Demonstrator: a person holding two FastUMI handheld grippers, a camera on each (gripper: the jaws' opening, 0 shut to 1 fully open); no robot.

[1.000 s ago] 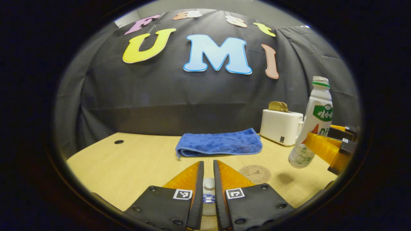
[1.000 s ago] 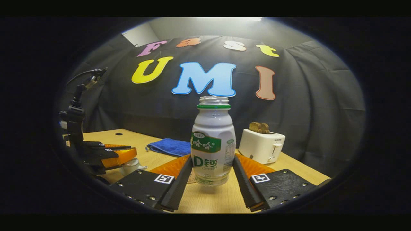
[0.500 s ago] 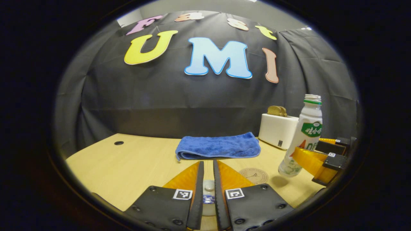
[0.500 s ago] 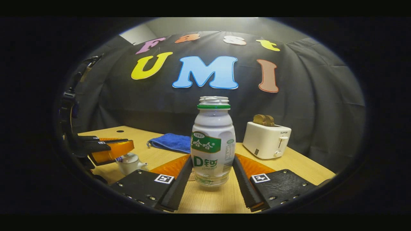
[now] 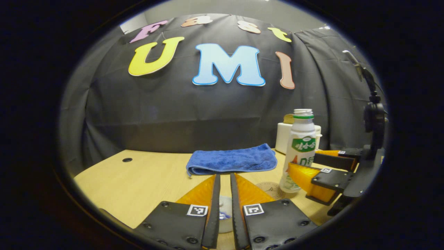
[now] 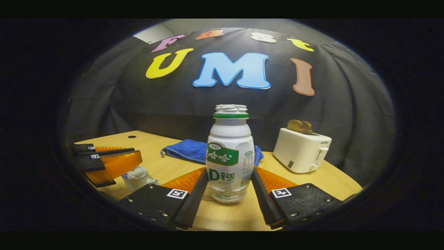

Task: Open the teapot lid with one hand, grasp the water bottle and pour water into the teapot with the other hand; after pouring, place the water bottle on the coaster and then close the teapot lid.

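Note:
A white water bottle (image 6: 230,156) with a green label and no cap stands upright between the fingers of my right gripper (image 6: 230,170), which is shut on it. In the left gripper view the bottle (image 5: 300,149) has its base at the right edge of the round coaster (image 5: 270,189), with the right gripper (image 5: 308,163) around its lower half. My left gripper (image 5: 224,176) is shut on the knob of the white teapot lid (image 5: 225,201). The small white teapot (image 6: 136,177) sits just under the left gripper (image 6: 137,154). I cannot tell whether the lid is lifted off it.
A folded blue towel (image 5: 231,159) lies behind the coaster on the wooden table (image 5: 138,180). A white toaster (image 6: 301,150) with bread in it stands at the back right. A small round hole (image 5: 127,160) marks the table's far left.
The right gripper has brought the bottle down and toward the coaster, from tilted in the air to upright. The left gripper has stayed shut on the lid, with its view panning slightly right.

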